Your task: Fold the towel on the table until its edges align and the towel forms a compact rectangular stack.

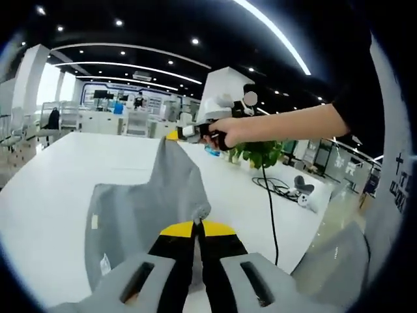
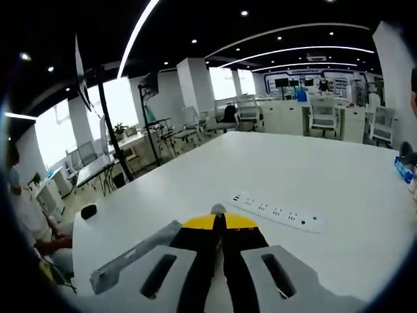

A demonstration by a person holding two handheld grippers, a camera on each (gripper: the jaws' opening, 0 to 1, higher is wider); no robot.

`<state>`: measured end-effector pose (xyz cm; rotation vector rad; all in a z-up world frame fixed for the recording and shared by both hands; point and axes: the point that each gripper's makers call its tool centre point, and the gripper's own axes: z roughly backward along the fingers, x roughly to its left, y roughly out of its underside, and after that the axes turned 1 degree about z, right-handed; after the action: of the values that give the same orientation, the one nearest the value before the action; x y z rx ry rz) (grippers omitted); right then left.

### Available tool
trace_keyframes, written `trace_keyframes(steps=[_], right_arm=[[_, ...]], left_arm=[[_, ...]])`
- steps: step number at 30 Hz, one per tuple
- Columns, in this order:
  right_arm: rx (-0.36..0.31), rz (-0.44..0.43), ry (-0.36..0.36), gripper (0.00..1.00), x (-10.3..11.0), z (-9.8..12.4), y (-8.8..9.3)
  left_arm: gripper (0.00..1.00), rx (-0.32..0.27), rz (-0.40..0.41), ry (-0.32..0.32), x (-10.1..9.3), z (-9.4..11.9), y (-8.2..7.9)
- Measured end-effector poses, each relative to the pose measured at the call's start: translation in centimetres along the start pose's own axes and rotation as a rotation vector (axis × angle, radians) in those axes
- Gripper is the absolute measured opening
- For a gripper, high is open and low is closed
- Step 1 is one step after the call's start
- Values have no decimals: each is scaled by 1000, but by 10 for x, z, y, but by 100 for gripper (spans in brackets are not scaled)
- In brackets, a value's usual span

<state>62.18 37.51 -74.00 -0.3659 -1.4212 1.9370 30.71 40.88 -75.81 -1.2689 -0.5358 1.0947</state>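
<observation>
The grey towel is held up off the white table, stretched between two raised corners while its lower part hangs down to the tabletop. My left gripper is shut on the near corner. The right gripper, held by a hand, pinches the far corner at the towel's peak. In the right gripper view the yellow-tipped jaws of my right gripper are closed, with a small grey nub of towel poking out at the tips.
A white power strip lies on the table ahead of the right gripper. A black cable runs off the table's right side. A potted plant, desks and chairs stand beyond. A person sits at the left.
</observation>
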Motion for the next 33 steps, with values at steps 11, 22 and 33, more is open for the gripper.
trace_keyframes(steps=[11, 22, 33], right_arm=[[-19, -66, -30, 0, 33, -31, -9], [-5, -92, -62, 0, 66, -64, -3], [36, -101, -72, 0, 82, -94, 18]], left_arm=[[2, -14, 43, -68, 29, 23, 10], [2, -11, 128, -152, 61, 41, 29], [2, -14, 206, -233, 83, 50, 50]])
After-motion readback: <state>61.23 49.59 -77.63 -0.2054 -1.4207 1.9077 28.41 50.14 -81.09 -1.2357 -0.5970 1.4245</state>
